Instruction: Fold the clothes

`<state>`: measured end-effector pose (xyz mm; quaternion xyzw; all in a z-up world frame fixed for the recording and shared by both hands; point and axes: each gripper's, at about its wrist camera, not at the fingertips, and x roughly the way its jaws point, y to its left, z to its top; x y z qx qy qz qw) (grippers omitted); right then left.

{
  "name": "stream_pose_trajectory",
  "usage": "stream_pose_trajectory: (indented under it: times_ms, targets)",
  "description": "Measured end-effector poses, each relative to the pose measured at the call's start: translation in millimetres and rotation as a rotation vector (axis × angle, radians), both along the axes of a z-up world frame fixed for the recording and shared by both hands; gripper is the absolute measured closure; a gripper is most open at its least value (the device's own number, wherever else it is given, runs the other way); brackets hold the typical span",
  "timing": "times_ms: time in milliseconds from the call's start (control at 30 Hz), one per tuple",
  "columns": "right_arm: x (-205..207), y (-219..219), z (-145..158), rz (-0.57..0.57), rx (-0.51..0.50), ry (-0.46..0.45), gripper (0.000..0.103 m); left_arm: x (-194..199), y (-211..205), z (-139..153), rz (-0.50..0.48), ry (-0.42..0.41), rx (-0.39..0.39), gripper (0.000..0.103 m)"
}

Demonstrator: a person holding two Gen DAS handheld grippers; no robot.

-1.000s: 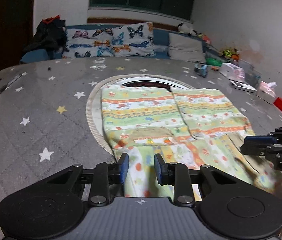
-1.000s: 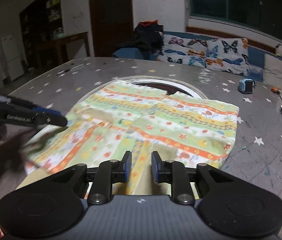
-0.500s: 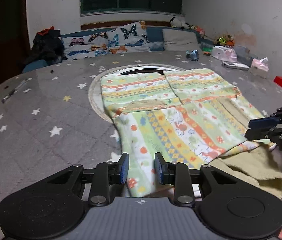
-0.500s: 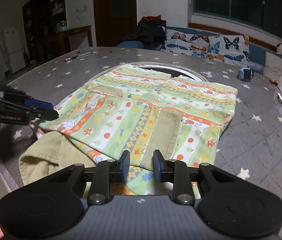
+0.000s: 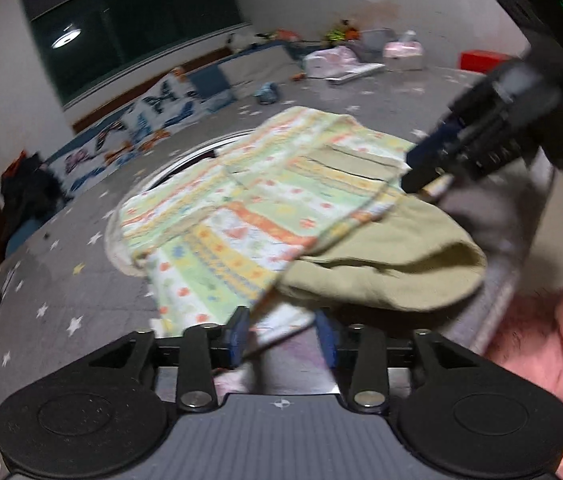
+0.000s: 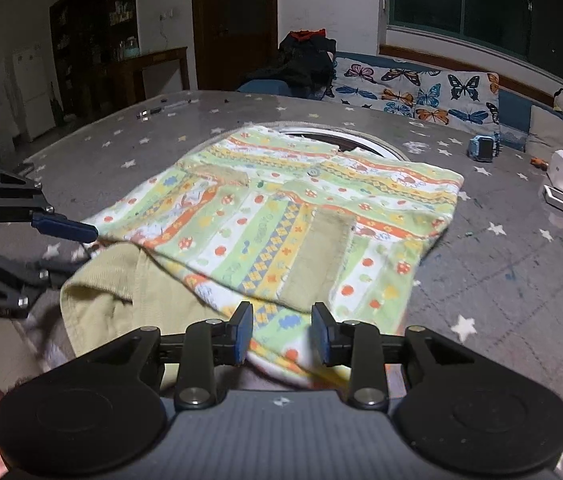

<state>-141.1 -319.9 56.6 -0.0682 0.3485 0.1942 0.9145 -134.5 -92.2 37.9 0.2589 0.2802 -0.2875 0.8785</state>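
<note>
The patterned shorts (image 6: 301,216) are lying flat on the star-printed grey counter (image 6: 521,272), partly covering a round inset ring (image 6: 361,136), with their olive lining (image 6: 121,300) turned out at the near edge. The right tool (image 6: 281,332) is hovering at the near hem, its fingers spread with cloth lying between them. The left tool (image 5: 281,336) is likewise standing spread over the hem; its view is motion-blurred.

Right tool (image 6: 281,334) open over patterned garment (image 6: 301,216); left tool (image 6: 69,240) beside.
</note>
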Motion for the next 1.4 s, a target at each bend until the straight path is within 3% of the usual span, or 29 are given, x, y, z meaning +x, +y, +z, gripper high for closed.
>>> stream_pose_trajectory:
  times_ms: [333, 367, 400, 500, 733, 833, 867, 1000, 1067, 1133, 1200, 1233, 1400]
  targets:
    - [-22.8, -6.6, 3.1, 0.042, -0.055, 0.007, 0.065, -4.9, -27.4, -0.6, -0.120, -0.117, -0.019, 0.056]
    - [-24.6, -6.8, 3.3, 0.048, -0.058, 0.006, 0.062, -3.7, -27.2, 0.7, -0.121, -0.116, -0.033, 0.063]
    - [-26.3, -6.5, 3.4, 0.058, -0.063, 0.004, 0.061, -2.3, -26.7, 2.4, -0.119, -0.113, -0.050, 0.078]
    - [-32.0, -4.3, 3.3, 0.094, -0.087, -0.006, 0.060, 8.2, -23.4, 10.3, -0.090, -0.074, -0.127, 0.095]
    - [-31.7, 8.9, -1.2, 0.171, -0.117, -0.043, 0.059, 48.0, -4.8, 31.8, 0.052, 0.058, -0.343, 0.097]
    - [-26.3, 17.8, -3.8, 0.188, -0.118, -0.078, 0.044, 58.3, 0.1, 36.4, 0.075, 0.093, -0.396, 0.097]
    - [-24.2, 21.9, -4.5, 0.191, -0.119, -0.099, 0.045, 60.4, 1.0, 37.1, 0.078, 0.102, -0.407, 0.097]
    - [-10.4, 34.0, -4.7, 0.205, -0.087, -0.134, 0.059, 63.2, 4.2, 37.5, 0.081, 0.122, -0.413, 0.096]
    - [3.2, 37.7, -3.7, 0.193, -0.066, -0.107, 0.077, 58.8, 8.6, 36.6, 0.082, 0.121, -0.407, 0.092]
    - [12.2, 34.9, 0.3, 0.181, -0.018, -0.076, 0.084, 51.0, 13.9, 35.8, 0.086, 0.105, -0.387, 0.089]
    - [19.0, 31.6, 5.5, 0.168, 0.019, -0.061, 0.085, 41.2, 19.2, 33.8, 0.092, 0.075, -0.354, 0.068]
    - [21.3, 29.8, 8.7, 0.163, 0.029, -0.062, 0.087, 36.3, 21.5, 32.4, 0.098, 0.058, -0.331, 0.064]
    - [31.2, 28.5, 22.5, 0.138, 0.068, -0.069, 0.088, 18.6, 23.6, 19.3, 0.089, -0.025, -0.206, 0.056]
